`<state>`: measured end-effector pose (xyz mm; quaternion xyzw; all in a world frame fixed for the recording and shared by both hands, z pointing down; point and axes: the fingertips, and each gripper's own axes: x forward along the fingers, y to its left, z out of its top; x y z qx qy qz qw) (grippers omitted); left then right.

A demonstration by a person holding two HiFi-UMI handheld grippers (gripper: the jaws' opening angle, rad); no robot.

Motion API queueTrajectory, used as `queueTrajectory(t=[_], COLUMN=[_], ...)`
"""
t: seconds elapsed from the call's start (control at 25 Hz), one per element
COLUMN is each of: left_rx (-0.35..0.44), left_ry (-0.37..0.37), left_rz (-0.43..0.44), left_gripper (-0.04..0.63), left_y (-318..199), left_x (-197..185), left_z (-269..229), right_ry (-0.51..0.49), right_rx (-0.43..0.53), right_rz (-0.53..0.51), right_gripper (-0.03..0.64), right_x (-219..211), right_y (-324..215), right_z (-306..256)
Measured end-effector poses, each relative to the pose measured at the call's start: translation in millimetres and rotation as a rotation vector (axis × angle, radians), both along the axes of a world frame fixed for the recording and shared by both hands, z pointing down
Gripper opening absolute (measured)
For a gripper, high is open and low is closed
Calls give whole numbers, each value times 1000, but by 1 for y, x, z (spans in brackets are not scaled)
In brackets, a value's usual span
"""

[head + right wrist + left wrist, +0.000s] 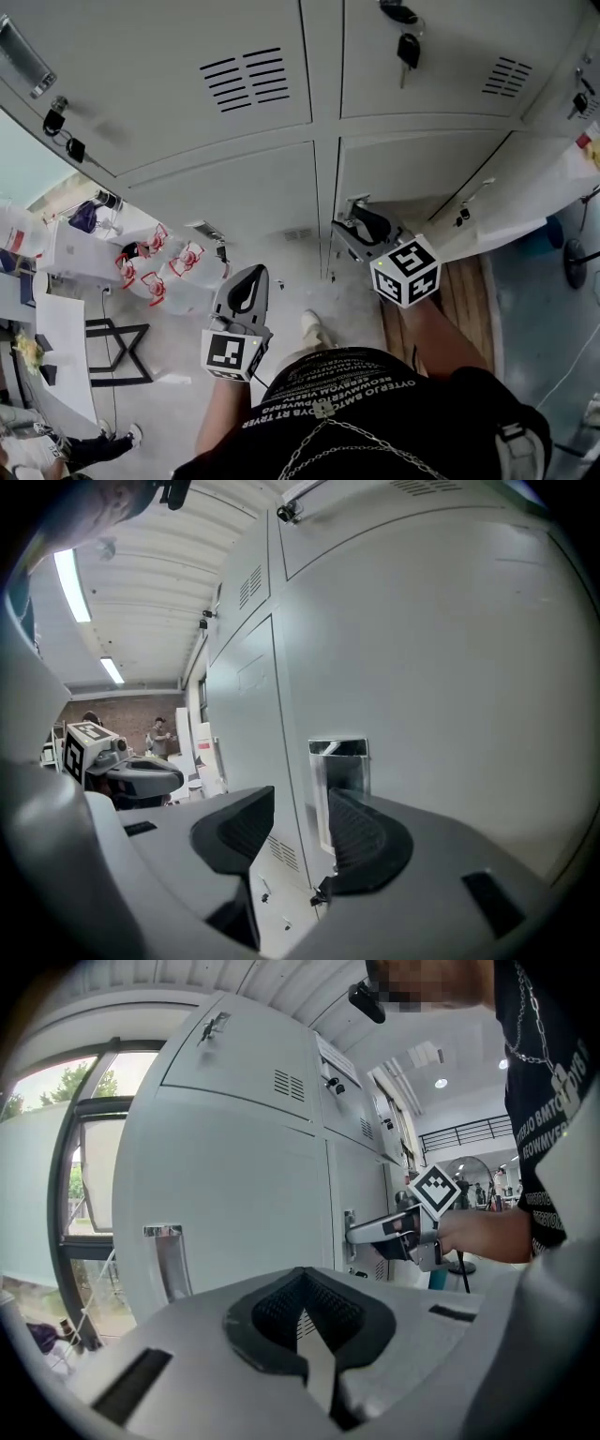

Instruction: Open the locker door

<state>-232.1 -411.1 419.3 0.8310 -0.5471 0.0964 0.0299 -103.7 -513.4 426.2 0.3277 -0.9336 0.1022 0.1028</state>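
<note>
Grey lockers fill the head view. My right gripper [359,223] is up against the lower locker door [412,169], at its left edge. In the right gripper view the jaws [300,829] stand open, and the door's chrome recessed handle [339,772] shows in the gap just beyond them; the pads do not press on it. My left gripper [247,289] hangs lower and left, away from the lockers, its jaws shut on nothing [305,1314]. The left gripper view shows the right gripper [394,1232] at that handle [350,1234].
Keys [409,49] hang from the upper locker's lock, and more keys [64,131] at the far left. A neighbouring door's handle [169,1262] is nearby. A panel [534,202] stands out at an angle on the right. Tables with bags [155,267] lie to the left.
</note>
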Motion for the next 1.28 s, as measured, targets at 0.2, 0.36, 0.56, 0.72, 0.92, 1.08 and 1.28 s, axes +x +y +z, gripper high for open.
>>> queueTrajectory(t=[0.2,0.36,0.56,0.72,0.92,1.08,1.28], left_rx=[8,37,45,41,39,25,26], left_ry=[-4,0,9,17,27,28,24], left_rz=[-16,-22,-40,-45,-59,-63,-36], left_gripper=[-2,-2,-2,-2,-2,-2,-2], left_y=[24,42,67,88,110,122,128], left_x=[13,31,49,67,83,93,112], left_z=[-3,-12,-11,-7,-4,3,4], right_ry=[-4,-24,-11,4,19,11,-11], right_rx=[-10,-25,-18,-21,-18,-15,-17], right_rz=[-25,-31,-34,-40,-59,-65,-60], right_gripper=[181,166,146,107,109,109,113], right_x=[11,25,41,53,66,80,100], right_y=[29,49,68,79,93,108,120], right_z=[1,0,0,2,1,1,2])
